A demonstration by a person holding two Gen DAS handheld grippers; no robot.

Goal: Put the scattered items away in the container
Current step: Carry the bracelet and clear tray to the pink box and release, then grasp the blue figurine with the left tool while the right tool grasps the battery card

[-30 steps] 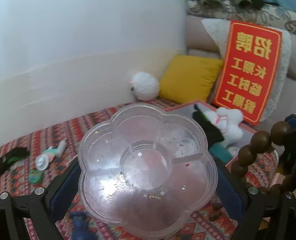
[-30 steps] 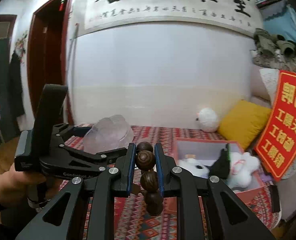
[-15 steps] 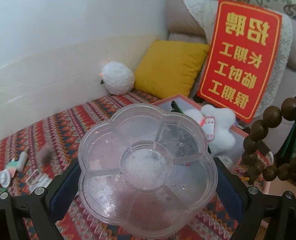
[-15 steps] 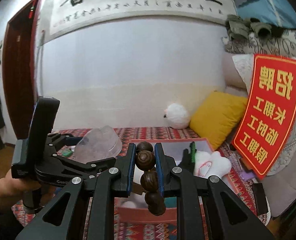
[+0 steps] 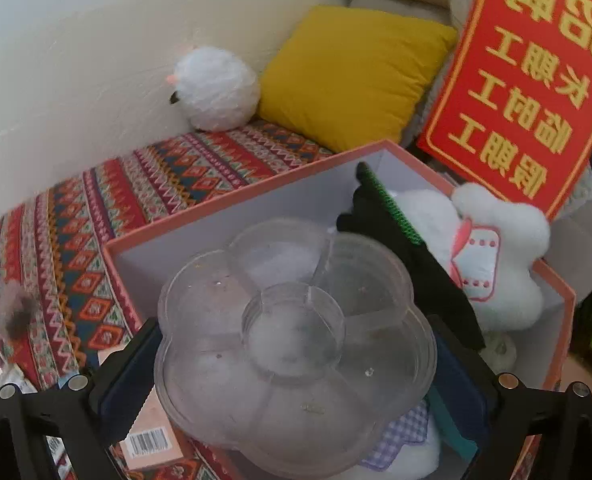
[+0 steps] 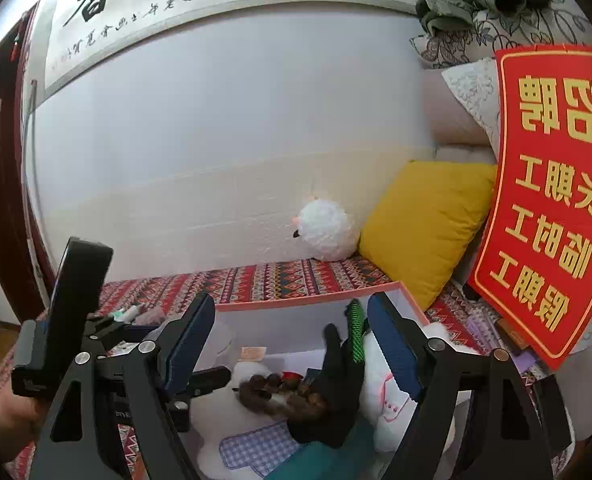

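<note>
Clear plastic flower-shaped tray (image 5: 296, 344) with five petal compartments and a round middle cup is in your left gripper (image 5: 296, 364). The two padded fingers press on its left and right rim, so it is pinched flat, the open side to the camera. It hangs directly above the near-left part of the pink-rimmed cardboard box (image 5: 231, 208), which lies on the red patterned woven cloth (image 5: 95, 200). So the tray goes straight down, not sideways.

Your right gripper (image 6: 291, 344) is spread wide and holds nothing. Under it, inside the box (image 6: 308, 298), the string of dark brown wooden beads (image 6: 279, 394) lies curled on the soft things; it is blurred.

The box is already quite full: a white fluffy plush toy (image 5: 496, 248) at the far right, a black glove with green edge (image 5: 396, 232) leaning on it, and a checked lilac cloth (image 6: 259, 450) at the near side. The tray is hard and smooth, the contents are soft and uneven, so I judge it may sit tilted when you let it go.
</note>
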